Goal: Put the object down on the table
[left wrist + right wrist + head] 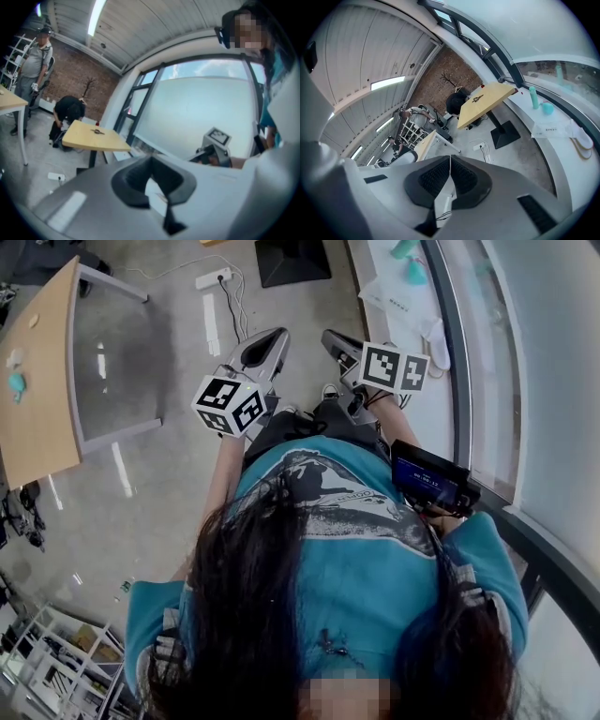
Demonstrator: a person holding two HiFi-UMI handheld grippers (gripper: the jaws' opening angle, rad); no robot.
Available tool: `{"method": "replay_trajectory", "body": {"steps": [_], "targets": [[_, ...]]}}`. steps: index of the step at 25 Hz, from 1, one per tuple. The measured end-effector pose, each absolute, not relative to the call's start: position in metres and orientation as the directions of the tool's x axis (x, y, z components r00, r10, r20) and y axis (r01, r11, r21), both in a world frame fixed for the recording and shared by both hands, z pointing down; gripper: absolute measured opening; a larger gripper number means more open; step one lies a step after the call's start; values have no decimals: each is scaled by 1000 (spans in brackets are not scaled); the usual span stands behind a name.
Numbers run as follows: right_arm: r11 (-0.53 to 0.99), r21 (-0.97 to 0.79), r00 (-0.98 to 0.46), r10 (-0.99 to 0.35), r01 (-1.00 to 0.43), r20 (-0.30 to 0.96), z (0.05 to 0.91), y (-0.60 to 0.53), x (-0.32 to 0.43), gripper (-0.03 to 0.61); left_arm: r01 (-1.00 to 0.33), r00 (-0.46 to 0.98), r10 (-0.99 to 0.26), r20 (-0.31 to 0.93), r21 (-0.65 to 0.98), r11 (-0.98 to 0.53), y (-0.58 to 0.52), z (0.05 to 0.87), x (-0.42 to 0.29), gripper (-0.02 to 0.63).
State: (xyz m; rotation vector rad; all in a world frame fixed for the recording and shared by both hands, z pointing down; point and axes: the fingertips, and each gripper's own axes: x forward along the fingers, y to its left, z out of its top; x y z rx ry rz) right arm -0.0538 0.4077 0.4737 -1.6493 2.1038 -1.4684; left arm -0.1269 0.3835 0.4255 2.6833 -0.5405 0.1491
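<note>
Both grippers are held in front of the person's body, above the grey floor and pointing away. The left gripper (272, 334) (151, 158) has its dark pads pressed together with nothing between them. The right gripper (330, 337) (450, 157) is likewise shut and empty. Their marker cubes (230, 404) (394, 367) sit close side by side. A wooden table (37, 381) stands at the far left with a small teal item (17, 382) on it. Neither gripper holds any object, and none lies near them.
A second wooden table (93, 138) (485, 101) on a black base (292, 259) stands ahead. A power strip (214, 279) with cable lies on the floor. The window ledge (394, 306) holds teal bottles (533, 96). People stand by white shelving (410, 129).
</note>
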Motion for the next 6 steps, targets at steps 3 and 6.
{"method": "replay_trajectory", "body": {"steps": [3,6], "targets": [[-41,-712,-417,-786,-701,455,484,401,-33,19,-405,914,-362,181,356,-842,378,435,-110,3],[-27,-709,-427,-782,-704,454,492,389,-14,20,-423,906,-385,177,352,-835,367,442,-94,3]]}}
